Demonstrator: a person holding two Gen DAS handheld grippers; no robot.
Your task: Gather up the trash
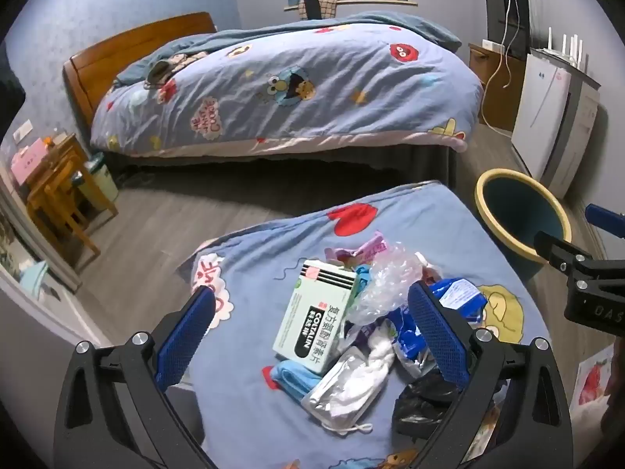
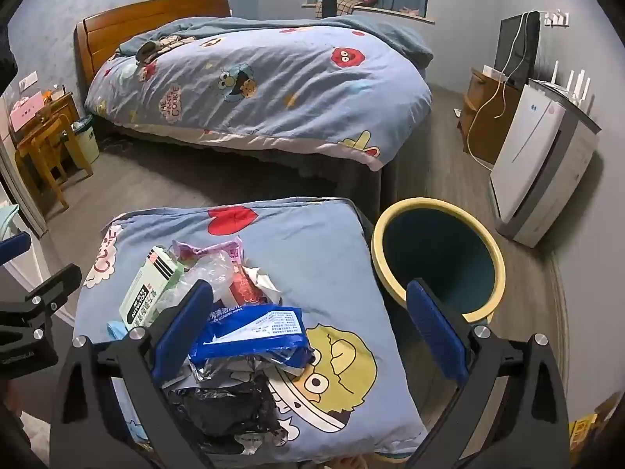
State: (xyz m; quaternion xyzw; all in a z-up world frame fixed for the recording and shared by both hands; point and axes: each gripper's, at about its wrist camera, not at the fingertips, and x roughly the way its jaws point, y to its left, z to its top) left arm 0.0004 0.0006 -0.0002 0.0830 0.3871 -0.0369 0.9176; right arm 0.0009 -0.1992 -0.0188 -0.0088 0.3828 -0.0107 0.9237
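Observation:
A pile of trash lies on a blue cartoon-print cushion [image 1: 273, 258]: a green-white Coltalin box [image 1: 316, 316], crumpled clear plastic [image 1: 386, 277], a blue wipes packet [image 2: 254, 328], a black bag [image 2: 230, 402], a pink wrapper [image 2: 211, 252] and white tissue [image 1: 351, 375]. A yellow-rimmed teal bin [image 2: 437, 258] stands on the floor right of the cushion. My left gripper [image 1: 312, 328] is open above the pile, around the box and plastic. My right gripper [image 2: 312, 324] is open above the cushion's right part, its left finger near the wipes packet.
A bed [image 2: 258, 82] with matching duvet fills the back. A white air purifier [image 2: 543, 168] and wooden cabinet [image 2: 480, 105] with cables stand at the right wall. A wooden stool [image 2: 47, 148] and small white bin [image 2: 86, 136] stand at the left.

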